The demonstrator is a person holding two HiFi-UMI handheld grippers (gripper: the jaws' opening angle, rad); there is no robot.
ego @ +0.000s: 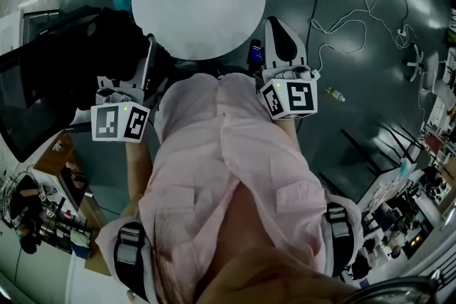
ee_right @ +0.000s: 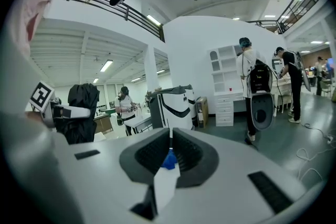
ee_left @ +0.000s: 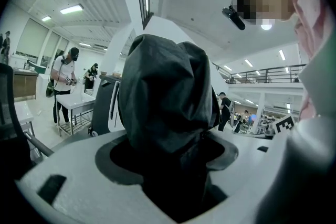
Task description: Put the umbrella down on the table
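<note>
My left gripper [ee_left: 173,165] pinches the limp, matte black fabric umbrella [ee_left: 168,97], its bunched soft folds filling the jaws. It is held off the smooth round white bench [ego: 206,18], at the bench's 8 o'clock. My right gripper [ee_right: 169,152] is pressed together

The umbrella [ee_left: 168,92] is black and folded, its loose cloth bunched. It stands upright, clamped between the jaws of the left gripper [ee_left: 173,157], to the left of the round white table [ego: 199,18].
</note>
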